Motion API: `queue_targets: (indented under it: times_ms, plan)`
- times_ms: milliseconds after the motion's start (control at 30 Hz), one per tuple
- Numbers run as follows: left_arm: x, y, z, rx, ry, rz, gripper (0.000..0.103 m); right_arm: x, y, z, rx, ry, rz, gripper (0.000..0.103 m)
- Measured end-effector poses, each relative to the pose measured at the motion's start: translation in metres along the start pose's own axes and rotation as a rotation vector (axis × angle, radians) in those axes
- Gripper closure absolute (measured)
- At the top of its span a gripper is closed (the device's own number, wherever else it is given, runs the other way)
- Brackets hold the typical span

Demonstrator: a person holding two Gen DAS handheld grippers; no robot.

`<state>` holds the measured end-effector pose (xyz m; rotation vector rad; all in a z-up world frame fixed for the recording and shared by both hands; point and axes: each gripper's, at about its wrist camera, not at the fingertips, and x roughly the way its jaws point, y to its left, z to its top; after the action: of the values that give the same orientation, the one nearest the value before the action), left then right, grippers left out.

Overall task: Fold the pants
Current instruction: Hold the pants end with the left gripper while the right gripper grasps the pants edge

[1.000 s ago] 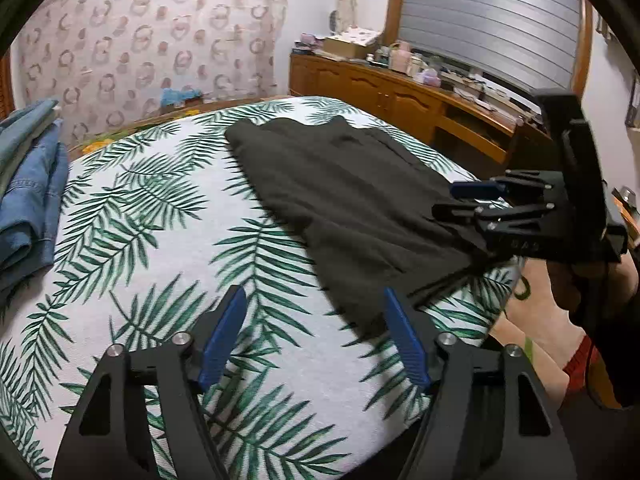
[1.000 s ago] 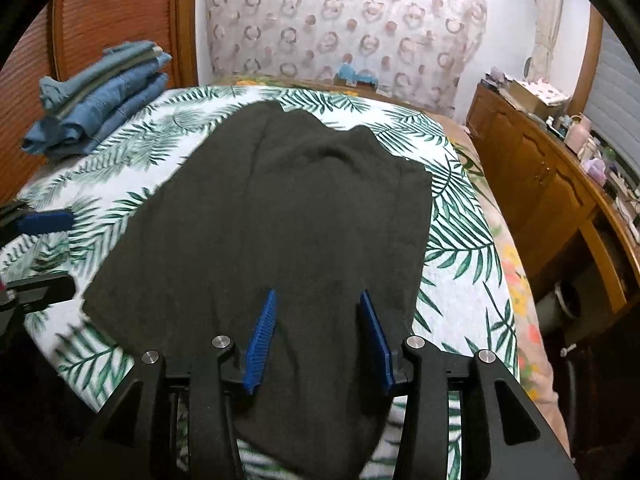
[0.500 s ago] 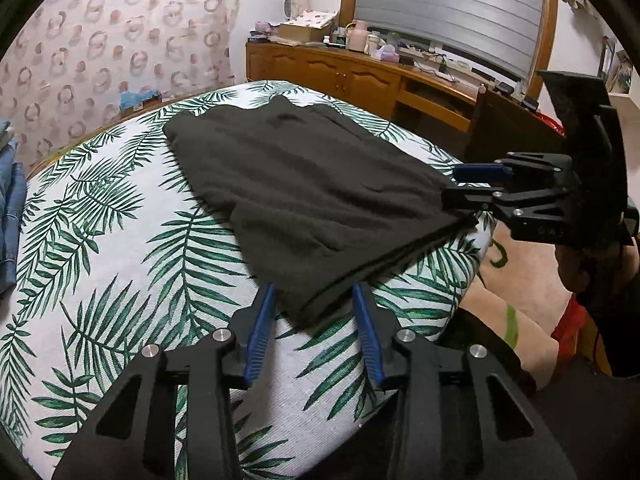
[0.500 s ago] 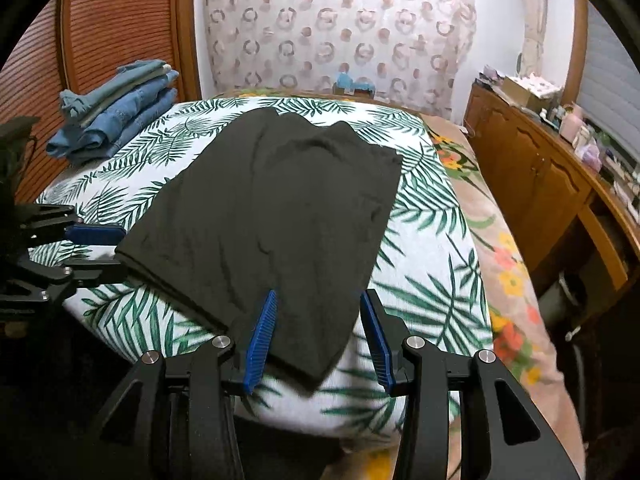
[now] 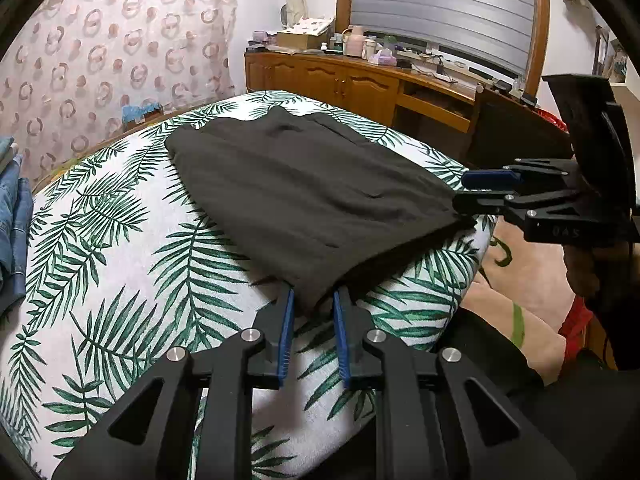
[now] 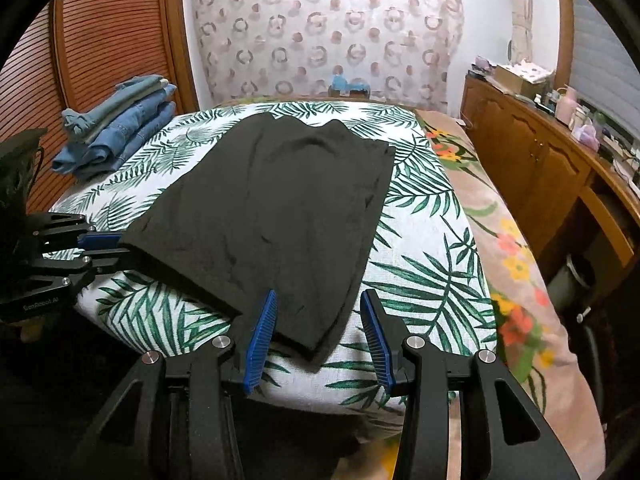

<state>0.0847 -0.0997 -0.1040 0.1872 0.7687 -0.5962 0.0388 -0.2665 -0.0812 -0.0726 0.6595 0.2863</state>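
Pants (image 5: 304,192) of dark olive-black fabric lie flat on a white bedspread printed with green palm fronds (image 5: 120,264), their near hem hanging at the bed's front edge. From the left wrist camera, the left gripper (image 5: 314,312), black with blue ribbed pads, sits at 6 o'clock with the near corner of the hem between its fingers; its jaws have just been closing, and the pads now stand close against the cloth on either side, though whether they actually press it cannot be told. At 3 o'clock in that view, the right gripper (image 5: 464,192) meets the other hem corner at the bed's edge, a hand (image 5: 580,276) below it on the handle.

From the right wrist camera, the right gripper (image 6: 316,328) is at 6 o'clock with jaws released, a clear gap showing between the right-hand pad and the corner of the pants (image 6: 280,216) that lies between the fingers. At 9 o'clock, the left gripper (image 6: 108,248) reaches the far hem corner, which lies between its fingers.

Stacked folded blue denim jeans (image 6: 116,136) rest at 10 o'clock on the bedspread (image 6: 432,272), well apart from the pants. A wooden sideboard with cluttered top (image 6: 536,152) runs along 2 o'clock, and a curtain patterned with pink rings (image 6: 328,24) hangs at 12 o'clock.
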Motion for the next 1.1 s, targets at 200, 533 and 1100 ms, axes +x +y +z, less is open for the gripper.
queue_targets:
  times_ms: [200, 533, 1100]
  plan:
    - [0.008, 0.002, -0.003, -0.015, 0.027, 0.004, 0.083, 0.006, 0.002, -0.004, 0.011, 0.006, 0.007, 0.058]
    - [0.009, 0.002, -0.003, -0.023, 0.027, 0.006, 0.082, 0.013, 0.003, -0.008, 0.034, 0.029, 0.007, 0.058]
    - [-0.032, -0.002, 0.017, -0.002, -0.099, 0.037, 0.090, -0.004, 0.007, 0.004, -0.023, -0.038, 0.101, 0.089]
